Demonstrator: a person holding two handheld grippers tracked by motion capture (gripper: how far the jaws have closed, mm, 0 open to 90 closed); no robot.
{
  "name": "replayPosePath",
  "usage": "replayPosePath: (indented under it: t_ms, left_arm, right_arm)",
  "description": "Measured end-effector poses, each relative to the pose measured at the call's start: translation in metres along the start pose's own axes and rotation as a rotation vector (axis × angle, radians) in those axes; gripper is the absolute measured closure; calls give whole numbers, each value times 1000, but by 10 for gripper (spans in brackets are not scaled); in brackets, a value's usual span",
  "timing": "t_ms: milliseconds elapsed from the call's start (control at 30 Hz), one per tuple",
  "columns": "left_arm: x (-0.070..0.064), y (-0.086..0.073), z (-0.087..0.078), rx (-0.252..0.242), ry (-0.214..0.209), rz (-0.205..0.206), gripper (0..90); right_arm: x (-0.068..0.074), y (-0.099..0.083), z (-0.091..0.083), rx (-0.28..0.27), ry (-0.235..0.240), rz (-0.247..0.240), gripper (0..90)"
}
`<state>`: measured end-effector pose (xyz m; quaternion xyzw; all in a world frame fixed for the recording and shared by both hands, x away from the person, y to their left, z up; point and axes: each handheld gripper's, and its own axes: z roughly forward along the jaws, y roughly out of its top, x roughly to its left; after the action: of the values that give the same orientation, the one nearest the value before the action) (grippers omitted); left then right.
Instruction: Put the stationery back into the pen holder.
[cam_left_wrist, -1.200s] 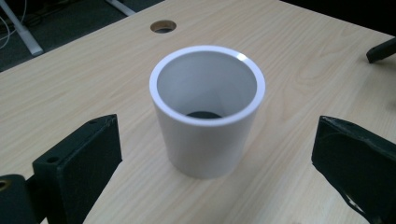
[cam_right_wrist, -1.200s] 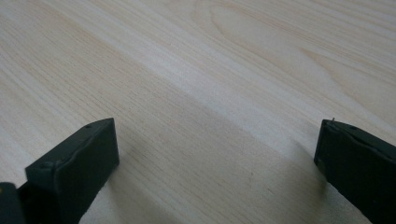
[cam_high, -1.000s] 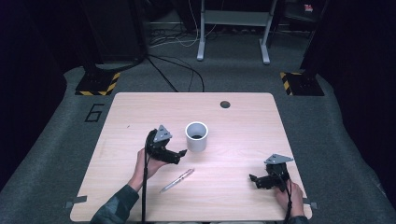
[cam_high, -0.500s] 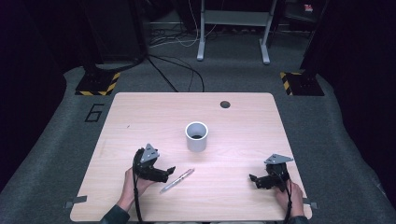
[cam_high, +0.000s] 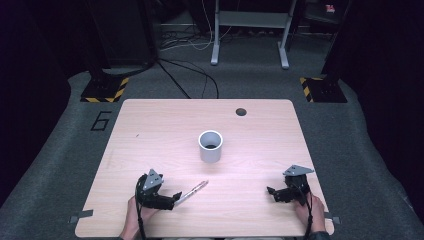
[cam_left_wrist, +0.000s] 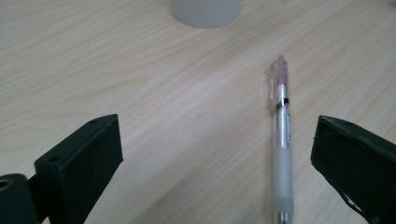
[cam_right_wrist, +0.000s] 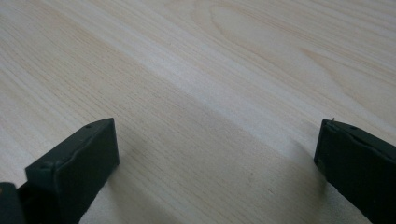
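Note:
A clear pen (cam_high: 194, 190) with a pink cap end lies flat on the wooden table (cam_high: 150, 130), near the front left. My left gripper (cam_high: 174, 198) sits low just behind the pen's near end, open. In the left gripper view the pen (cam_left_wrist: 281, 140) lies between the wide-apart jaws, closer to the right jaw, untouched. A white cup (cam_high: 210, 145) stands upright at the table's middle; its base (cam_left_wrist: 205, 11) shows at the top of the left gripper view. My right gripper (cam_high: 272, 192) rests open near the front right, with bare wood between its jaws (cam_right_wrist: 215, 140).
A dark round hole (cam_high: 241, 111) marks the table's far right part. Beyond the table, cables, yellow-black striped stand feet (cam_high: 102, 92) and a grey frame stand on the carpet.
My left gripper has drawn back from beside the cup toward the front edge and now sits low behind the pen. The right gripper has stayed put.

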<state>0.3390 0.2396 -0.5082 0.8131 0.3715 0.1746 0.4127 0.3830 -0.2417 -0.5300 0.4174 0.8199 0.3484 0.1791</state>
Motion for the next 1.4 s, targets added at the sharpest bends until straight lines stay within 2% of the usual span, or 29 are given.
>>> replayPosePath:
  t_ms: [333, 367, 400, 500, 533, 600, 733, 867, 1400]
  left_arm:
    - [-19, -14, 3, 56, -30, 56, 275]
    - [-19, -14, 3, 56, -30, 56, 319]
    - [-21, -16, 3, 66, -7, 54, 369]
    - [-22, -18, 1, 47, -17, 37, 439]
    - [-22, -20, 0, 47, -12, 43, 481]
    - [-24, -22, 0, 50, -28, 43, 510]
    - [-26, -24, 1, 57, -32, 56, 552]
    - [-29, -24, 1, 48, -8, 47, 589]
    - [-39, -25, 1, 45, -5, 56, 781]
  right_arm:
    - [0, 0, 0, 0, 0, 0, 0]
    - [0, 0, 0, 0, 0, 0, 0]
    - [0, 0, 0, 0, 0, 0, 0]
    - [0, 0, 0, 0, 0, 0, 0]
    - [0, 0, 0, 0, 0, 0, 0]
    - [0, 0, 0, 0, 0, 0, 0]
    - [0, 0, 0, 0, 0, 0, 0]
    - [0, 0, 0, -1, 0, 3, 0]
    - [0, 0, 0, 0, 0, -1, 0]
